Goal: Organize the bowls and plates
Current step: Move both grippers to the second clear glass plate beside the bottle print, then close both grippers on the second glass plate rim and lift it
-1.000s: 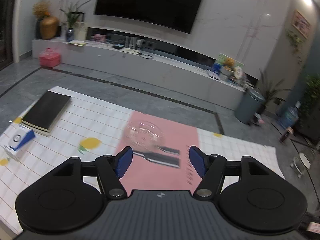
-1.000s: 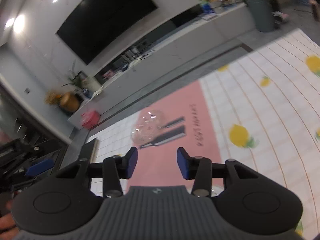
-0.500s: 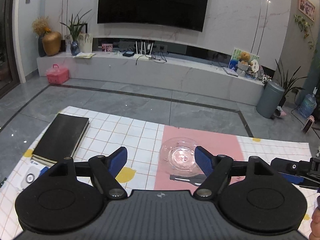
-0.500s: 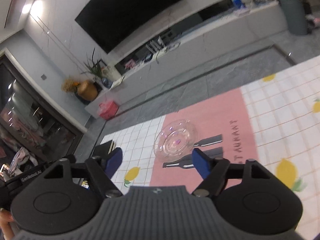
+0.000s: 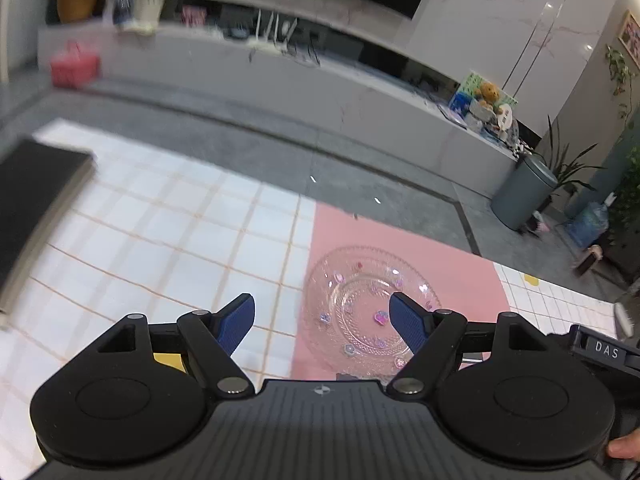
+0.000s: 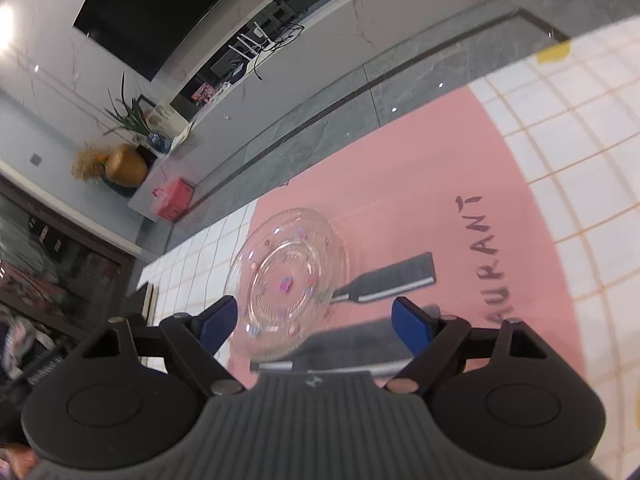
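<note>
A clear glass plate (image 5: 368, 308) with small pink and purple flowers lies flat on the pink panel of the tablecloth (image 5: 452, 276). My left gripper (image 5: 322, 322) hovers open just short of it, the plate's left rim between its blue fingers and the right finger (image 5: 404, 320) over the plate. In the right wrist view the same plate (image 6: 286, 280) sits ahead of my right gripper (image 6: 314, 320), also open, with the plate's near rim between the fingers. Neither gripper touches it, as far as I can see.
A black book (image 5: 32, 196) lies at the table's far left. The cloth is a white grid with lemons (image 6: 580, 184). The other gripper's black body (image 5: 604, 350) shows at the right edge. Beyond the table edge are grey floor and a TV cabinet (image 5: 280, 80).
Both grippers have dropped and come in toward the glass plate, which now looks much larger and sits between their fingers. The right gripper's fingers have spread wider since a second ago.
</note>
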